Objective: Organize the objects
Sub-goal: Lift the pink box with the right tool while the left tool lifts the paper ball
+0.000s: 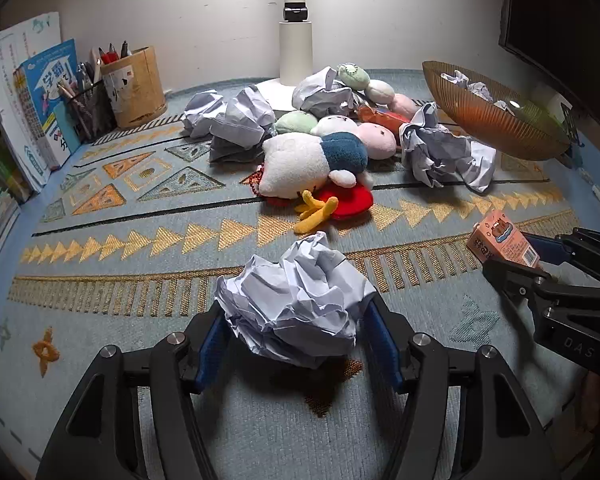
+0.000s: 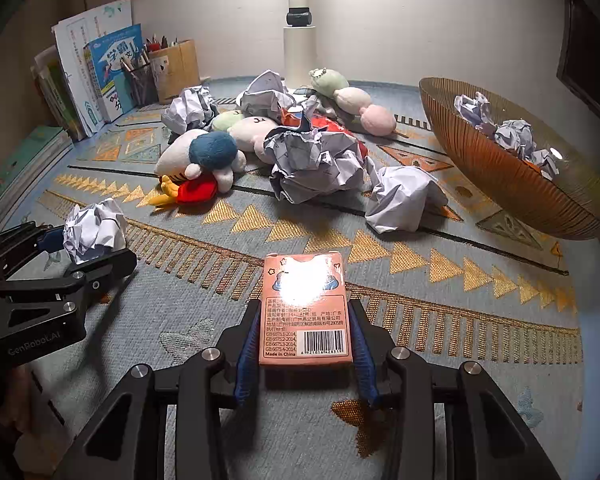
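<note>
My left gripper [image 1: 296,324] is shut on a crumpled white paper ball [image 1: 296,300], held just above the patterned mat; the same ball [image 2: 94,228] and gripper [image 2: 80,248] appear at the left of the right wrist view. My right gripper [image 2: 305,332] is shut on a small pink card box [image 2: 305,308] with a barcode on its top face, its blue pads pressing both long sides. In the left wrist view that box [image 1: 502,242] sticks out of the right gripper [image 1: 516,256] at the right edge.
A heap of plush toys [image 1: 320,152] and more crumpled papers [image 1: 448,152] lies mid-mat before a white lamp post [image 1: 296,48]. An amber ribbed bowl [image 2: 500,172] with paper balls stands at the right. Books [image 1: 40,100] and pen holders [image 1: 134,84] line the left.
</note>
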Available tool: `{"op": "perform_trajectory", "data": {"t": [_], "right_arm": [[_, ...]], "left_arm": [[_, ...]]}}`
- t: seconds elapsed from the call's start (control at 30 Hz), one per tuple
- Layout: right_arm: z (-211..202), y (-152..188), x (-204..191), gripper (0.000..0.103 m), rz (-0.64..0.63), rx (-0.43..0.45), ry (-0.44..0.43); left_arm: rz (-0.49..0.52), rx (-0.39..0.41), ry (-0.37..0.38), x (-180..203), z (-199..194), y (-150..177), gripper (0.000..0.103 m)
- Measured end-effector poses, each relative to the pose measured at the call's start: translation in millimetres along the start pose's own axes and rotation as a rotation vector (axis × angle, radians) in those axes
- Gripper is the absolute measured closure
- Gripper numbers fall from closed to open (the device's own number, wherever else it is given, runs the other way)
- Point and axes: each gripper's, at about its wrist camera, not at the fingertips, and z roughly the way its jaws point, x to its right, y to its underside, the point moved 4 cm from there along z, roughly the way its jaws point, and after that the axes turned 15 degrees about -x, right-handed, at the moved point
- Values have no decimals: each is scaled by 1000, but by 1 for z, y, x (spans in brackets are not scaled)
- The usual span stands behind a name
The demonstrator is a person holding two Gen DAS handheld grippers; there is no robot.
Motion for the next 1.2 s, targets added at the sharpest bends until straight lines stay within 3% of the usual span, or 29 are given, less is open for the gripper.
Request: {"op": "perform_trajectory", "data": {"t": [1.2], "right_arm": [[1,-1,1,63,-1,0,-1]], "left_arm": [[7,-6,-18,2,1,0,42]]}}
